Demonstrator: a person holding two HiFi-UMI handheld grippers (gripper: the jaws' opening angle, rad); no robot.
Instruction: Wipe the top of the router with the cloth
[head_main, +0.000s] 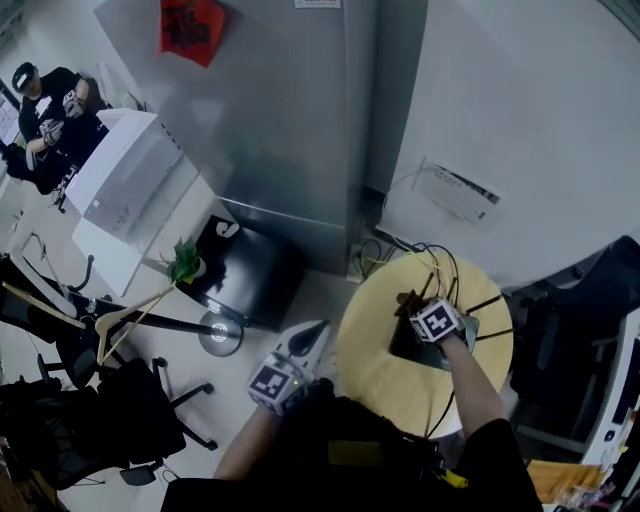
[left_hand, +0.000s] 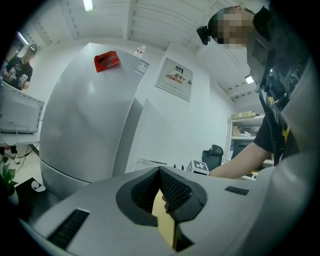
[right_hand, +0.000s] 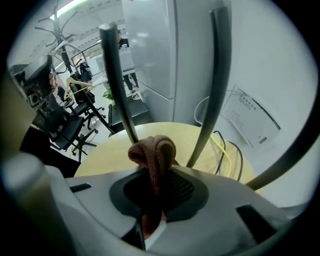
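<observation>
Router antennas (right_hand: 116, 85) flanking right gripper (right_hand: 156, 187)

Office-type room, pretty cluttered. White wall (head_main: 530, 100) on right, white box (head_main: 455, 192) mounted low on it. Big grey cabinet (head_main: 270, 120) in corner, red paper (head_main: 190, 28) stuck on front. Pale floor (head_main: 310, 295). Round wooden table (head_main: 365, 350) close to wall. Low black stand (head_main: 255, 270) beside cabinet, potted plant (head_main: 184, 262) at its edge. Black office chair (head_main: 130, 410) at left, wooden hanger (head_main: 120, 318) near it. White partition (head_main: 125, 175) further back, person (head_main: 45, 105) seated behind. Strip light (left_hand: 88, 5) on ceiling, shelving (left_hand: 247, 127) off to side.

Office, swivel chair (head_main: 125, 410), partitioned desk (head_main: 130, 175), seated person (head_main: 45, 105), round table (head_main: 370, 365)
</observation>
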